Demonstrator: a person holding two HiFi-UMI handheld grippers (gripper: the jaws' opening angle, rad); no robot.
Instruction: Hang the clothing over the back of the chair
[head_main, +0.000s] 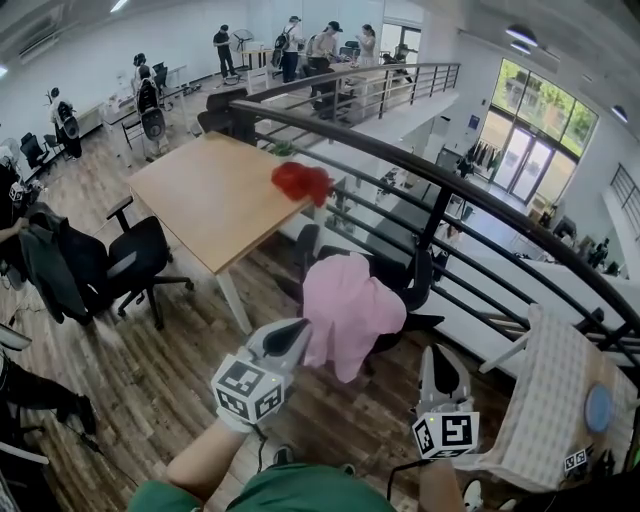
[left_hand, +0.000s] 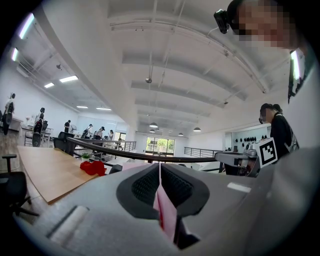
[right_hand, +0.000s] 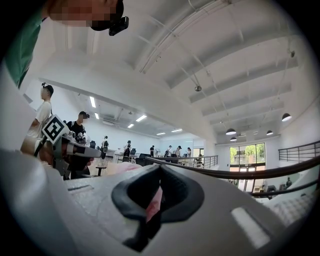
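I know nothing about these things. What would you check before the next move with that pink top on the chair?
1. Pink garment draped over the back of the chair: ok.
2. Left tool closed on the garment's edge: ok.
3. Right tool closed, with a pinkish strip between its jaws: ok, it seems.
4. Garment balanced front and back: cannot tell, far side hidden.
5. Red cloth on the table, away from the chair: ok.
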